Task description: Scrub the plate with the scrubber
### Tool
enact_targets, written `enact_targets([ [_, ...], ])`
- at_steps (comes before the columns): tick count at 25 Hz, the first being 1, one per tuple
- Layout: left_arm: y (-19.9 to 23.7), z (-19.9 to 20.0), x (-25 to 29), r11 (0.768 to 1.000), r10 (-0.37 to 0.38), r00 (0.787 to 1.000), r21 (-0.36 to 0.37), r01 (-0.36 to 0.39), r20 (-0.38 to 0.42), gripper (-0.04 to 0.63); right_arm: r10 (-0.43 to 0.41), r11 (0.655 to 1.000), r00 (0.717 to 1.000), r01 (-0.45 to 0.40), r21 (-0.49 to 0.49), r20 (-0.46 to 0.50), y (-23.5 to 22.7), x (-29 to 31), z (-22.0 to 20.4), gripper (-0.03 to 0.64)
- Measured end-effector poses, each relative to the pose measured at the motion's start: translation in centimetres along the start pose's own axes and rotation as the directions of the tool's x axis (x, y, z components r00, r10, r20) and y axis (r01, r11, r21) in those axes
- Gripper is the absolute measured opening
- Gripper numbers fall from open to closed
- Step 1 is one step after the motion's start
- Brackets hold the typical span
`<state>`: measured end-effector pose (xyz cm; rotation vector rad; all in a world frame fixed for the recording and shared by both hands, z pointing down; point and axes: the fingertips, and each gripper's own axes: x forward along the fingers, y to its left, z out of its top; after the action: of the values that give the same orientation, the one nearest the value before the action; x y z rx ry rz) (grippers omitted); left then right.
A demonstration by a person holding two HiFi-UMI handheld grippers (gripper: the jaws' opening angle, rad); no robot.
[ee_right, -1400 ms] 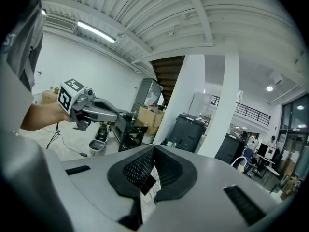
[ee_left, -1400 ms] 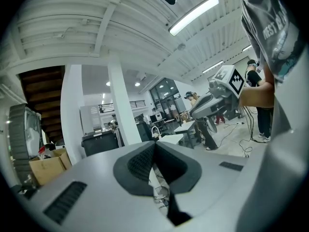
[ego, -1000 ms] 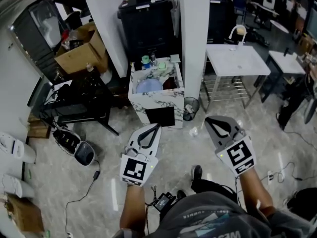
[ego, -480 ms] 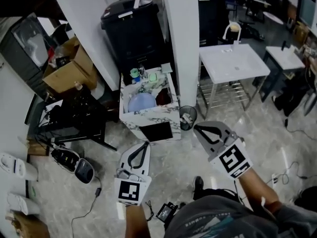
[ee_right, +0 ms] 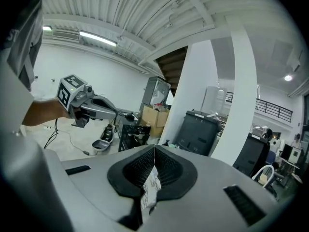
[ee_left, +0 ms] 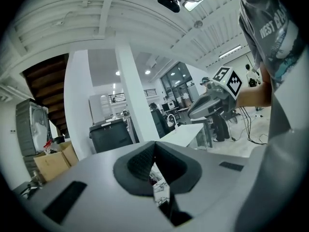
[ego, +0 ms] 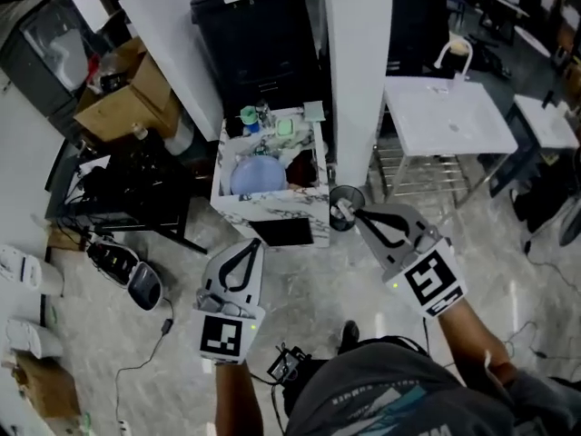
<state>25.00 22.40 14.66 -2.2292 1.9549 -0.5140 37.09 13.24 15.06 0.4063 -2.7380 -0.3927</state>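
the plate [ego: 257, 175], pale blue and round, lies in the basin of a marble-patterned sink stand [ego: 272, 209] that backs onto a white pillar [ego: 359, 71]. on the ledge behind the plate are a few small things, among them a green pad [ego: 284, 127] that may be the scrubber; it is too small to be sure.

from the plate, both grippers lie toward the person, short of the stand and over bare floor, touching nothing. the left gripper [ego: 256, 243] sits almost in line with the plate, its tip just before the stand's front face. the right gripper [ego: 345, 209] is off to the plate's right, its tip by the stand's front right corner and across a small waste bin [ego: 345, 193] in the picture. in both gripper views, a sliver of marble shows through the slot below the jaw tips, so each tool points at the stand.

the left gripper's [ee_left: 154, 146] jaws are closed together, tips meeting, with nothing between them. the right gripper's [ee_right: 154, 149] are likewise pressed together and empty.

my judgement: the coming move is straight ahead to the stand, with the left hand better lined up for the plate.
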Motion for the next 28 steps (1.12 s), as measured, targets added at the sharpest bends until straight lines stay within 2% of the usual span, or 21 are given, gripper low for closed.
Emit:
enact_targets([
  [3,0.7,-0.2,1.3,1.0,0.015,1.0,0.004,-0.015,-0.021,0.003,0.002,1.0,1.0,-0.003,0.022,0.014,-1.7,1.2,-0.5,0.031],
  [6,1.2,-0.5,2.8,0.999,0.036,0.999,-0.032,-0.037,-0.037,0.003,0.023,0.999,1.0,-0.023,0.031,0.012,-3.3,2.4,-0.9,0.031],
  [9,2.3,-0.7,4.0,0.999,0.038,0.999,-0.034,-0.039,-0.038,0.003,0.032,0.999,0.999,-0.032,0.029,-0.007,-4.0,3.6,-1.6,0.031],
  [16,5.6,-2.7,7.4,1.0,-0.01,0.999,0.003,0.01,-0.045,0.003,-0.008,0.998,1.0,0.01,0.063,-0.027,-5.9,7.6,-2.7,0.031],
  [28,16.6,-5.1,13.4,0.994,-0.108,0.994,0.002,0.108,-0.003,0.003,-0.083,0.992,0.993,0.091,0.089,-0.087,-8.2,18.2,-0.3,0.031],
])
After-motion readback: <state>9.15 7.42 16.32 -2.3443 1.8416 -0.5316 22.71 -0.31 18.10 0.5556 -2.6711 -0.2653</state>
